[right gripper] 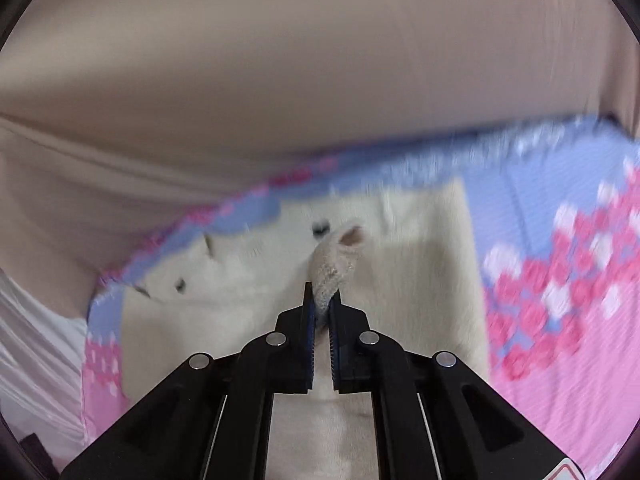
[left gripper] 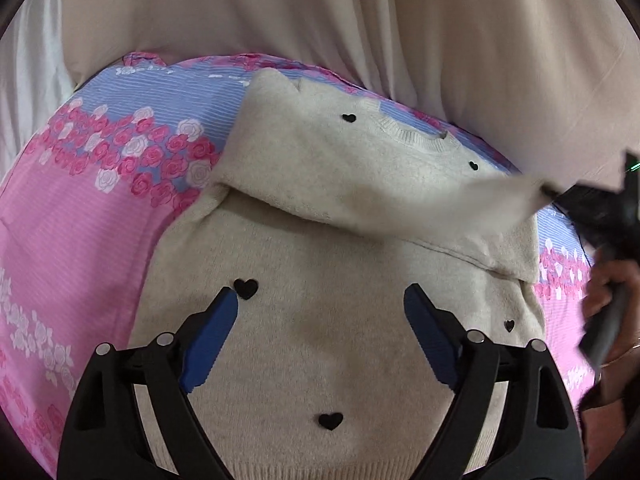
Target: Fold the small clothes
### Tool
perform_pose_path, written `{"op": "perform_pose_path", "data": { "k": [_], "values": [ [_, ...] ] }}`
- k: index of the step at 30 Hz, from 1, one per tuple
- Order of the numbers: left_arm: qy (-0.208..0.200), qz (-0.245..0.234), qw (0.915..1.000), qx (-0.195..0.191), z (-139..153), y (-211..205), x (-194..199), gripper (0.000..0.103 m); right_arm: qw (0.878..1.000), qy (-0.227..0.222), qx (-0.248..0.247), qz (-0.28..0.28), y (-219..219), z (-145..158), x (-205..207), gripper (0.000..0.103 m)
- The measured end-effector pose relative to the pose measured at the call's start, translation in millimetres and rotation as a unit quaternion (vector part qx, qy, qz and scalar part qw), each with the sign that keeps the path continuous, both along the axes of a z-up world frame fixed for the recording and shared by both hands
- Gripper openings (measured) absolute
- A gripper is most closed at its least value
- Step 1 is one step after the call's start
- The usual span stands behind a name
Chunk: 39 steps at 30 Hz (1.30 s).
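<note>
A cream knit sweater (left gripper: 320, 344) with small black hearts lies on a pink and blue floral sheet (left gripper: 76, 224). One sleeve (left gripper: 280, 164) is folded across its chest. My left gripper (left gripper: 320, 304) is open just above the sweater's body and holds nothing. My right gripper (right gripper: 322, 300) is shut on the cuff of the other sleeve (right gripper: 334, 268) and holds it lifted over the sweater (right gripper: 420, 280). In the left wrist view that sleeve (left gripper: 508, 192) stretches, blurred, toward the right gripper (left gripper: 560, 194) at the right edge.
Beige curtain fabric (left gripper: 360, 20) hangs behind the bed's far edge. White fabric (left gripper: 28, 100) shows at the far left. A hand (left gripper: 612, 292) grips the right tool's handle at the right edge.
</note>
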State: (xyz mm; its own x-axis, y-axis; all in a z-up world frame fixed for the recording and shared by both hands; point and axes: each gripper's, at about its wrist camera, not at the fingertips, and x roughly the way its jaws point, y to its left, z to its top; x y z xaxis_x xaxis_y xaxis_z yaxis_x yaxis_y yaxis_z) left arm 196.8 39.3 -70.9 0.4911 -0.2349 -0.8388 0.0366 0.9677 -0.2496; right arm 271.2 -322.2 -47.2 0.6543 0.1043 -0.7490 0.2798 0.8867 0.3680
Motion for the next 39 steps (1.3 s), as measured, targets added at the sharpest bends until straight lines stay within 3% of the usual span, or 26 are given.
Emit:
{"op": "perform_pose_path", "data": {
  "k": [2, 4, 7, 11, 12, 14, 15, 20, 23, 26, 27, 32, 34, 35, 36, 37, 38, 39],
  "values": [
    [0.002, -0.005, 1.0, -0.004, -2.3, -5.1, 3.2, 0.083, 0.999, 0.006, -0.032, -0.011, -6.4, -0.3, -0.1, 0.006],
    [0.011, -0.006, 0.9998, -0.012, -4.9, -8.7, 6.0, 0.083, 0.995, 0.064, -0.07, -0.02, -13.1, -33.7, 4.0, 0.007],
    [0.023, -0.007, 0.9994, -0.024, -10.5, -10.6, 9.2, 0.086, 0.989, 0.138, -0.051, -0.015, -21.8, -78.6, 2.5, 0.012],
    [0.041, 0.011, 0.999, -0.015, -28.5, 3.8, 8.9, 0.086, 0.993, 0.106, -0.04, -0.031, -23.0, -66.5, -26.5, 0.018],
    [0.045, 0.026, 0.9986, -0.013, -33.2, 14.2, 6.4, 0.086, 0.993, 0.105, -0.046, -0.031, -23.5, -62.7, -35.4, 0.025],
    [0.054, 0.048, 0.9973, -0.01, -37.0, 32.0, 0.9, 0.086, 0.992, 0.108, -0.059, -0.029, -25.0, -59.6, -63.6, 0.042],
    [0.057, 0.06, 0.9965, -0.014, -38.5, 45.9, -5.0, 0.086, 0.991, 0.113, -0.066, -0.026, -27.2, -61.9, -77.3, 0.044],
    [0.087, 0.102, 0.991, 0.008, -51.7, 98.3, -38.8, 0.086, 0.984, 0.171, -0.054, -0.004, -25.4, -78.4, -183.7, 0.044],
    [0.112, 0.12, 0.9863, -0.014, -60.2, 124.2, -65.7, 0.086, 0.979, 0.2, -0.028, -0.001, -13.4, -90.7, -244.1, 0.044],
    [0.148, 0.126, 0.9779, -0.076, -74.6, 140.6, -89.3, 0.086, 0.976, 0.219, 0.008, -0.006, -3.5, -104.9, -286.3, 0.044],
    [0.166, 0.125, 0.9719, -0.11, -82.5, 144.3, -98.0, 0.085, 0.976, 0.215, 0.022, -0.006, 0.0, -106.9, -294.6, 0.045],
    [0.156, 0.112, 0.9732, -0.126, -79.1, 137.7, -111.3, 0.085, 0.983, 0.18, 0.033, 0.001, 19.3, -105.7, -302.2, 0.047],
    [0.158, 0.11, 0.9674, -0.165, -78.3, 131.8, -113.0, 0.081, 0.984, 0.172, 0.041, -0.002, 22.7, -106.8, -297.6, 0.047],
    [0.163, 0.103, 0.9621, -0.193, -80.5, 126.9, -114.0, 0.071, 0.985, 0.164, 0.05, -0.001, 24.6, -107.6, -295.1, 0.044],
    [0.17, 0.099, 0.9605, -0.197, -83.3, 122.9, -113.8, 0.067, 0.985, 0.163, 0.049, -0.003, 25.5, -108.0, -292.7, 0.039],
    [0.173, 0.093, 0.9641, -0.179, -85.1, 114.8, -114.1, 0.066, 0.986, 0.162, 0.044, -0.005, 26.7, -107.9, -291.3, 0.028],
    [0.162, 0.088, 0.9683, -0.169, -84.0, 113.1, -114.7, 0.06, 0.986, 0.159, 0.054, -0.002, 24.2, -107.5, -288.6, 0.011],
    [0.155, 0.081, 0.9729, -0.151, -84.1, 108.9, -114.4, 0.035, 0.985, 0.158, 0.073, -0.003, 20.8, -108.8, -288.5, 0.011]
  ]
}}
